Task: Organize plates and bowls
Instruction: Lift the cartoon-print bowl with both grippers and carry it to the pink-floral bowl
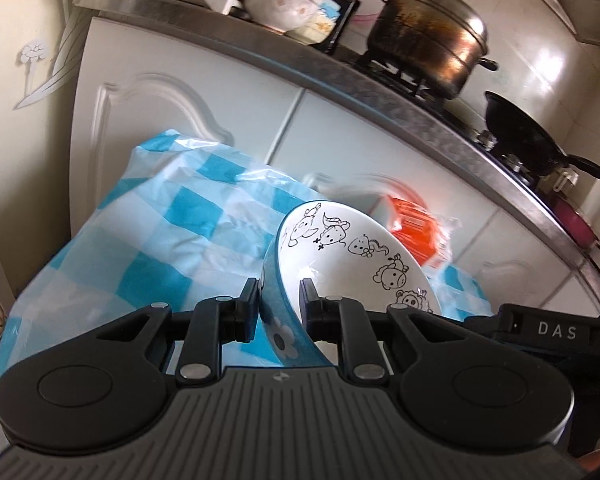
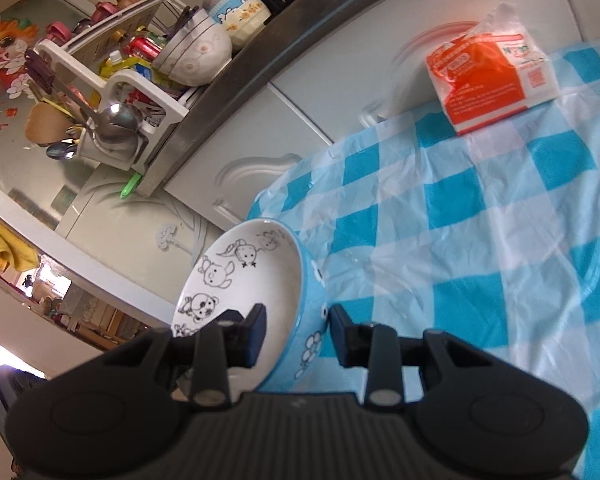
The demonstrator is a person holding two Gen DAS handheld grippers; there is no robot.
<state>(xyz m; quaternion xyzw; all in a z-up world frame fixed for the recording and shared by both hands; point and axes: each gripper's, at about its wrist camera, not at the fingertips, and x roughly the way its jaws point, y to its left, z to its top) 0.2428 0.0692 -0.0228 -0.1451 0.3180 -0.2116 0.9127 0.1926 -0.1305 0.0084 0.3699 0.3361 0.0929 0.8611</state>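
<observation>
In the left wrist view a bowl (image 1: 352, 264), blue outside with white flowers and white inside with black cartoon animals, hangs tilted above a blue-and-white checked cloth (image 1: 112, 240). My left gripper (image 1: 280, 286) is shut on its near wall, one finger outside and one inside. The right wrist view shows a bowl (image 2: 252, 280) of the same pattern, with my right gripper (image 2: 298, 312) shut on its wall the same way. I cannot tell whether this is one bowl or two.
White cabinet doors (image 1: 204, 112) rise behind the cloth under a steel counter edge. The counter carries a dish rack (image 2: 120, 80) with bowls (image 2: 198, 50) and utensils, a steel pot (image 1: 428, 36) and a black wok (image 1: 528, 136). An orange packet (image 2: 488, 84) lies on the cloth.
</observation>
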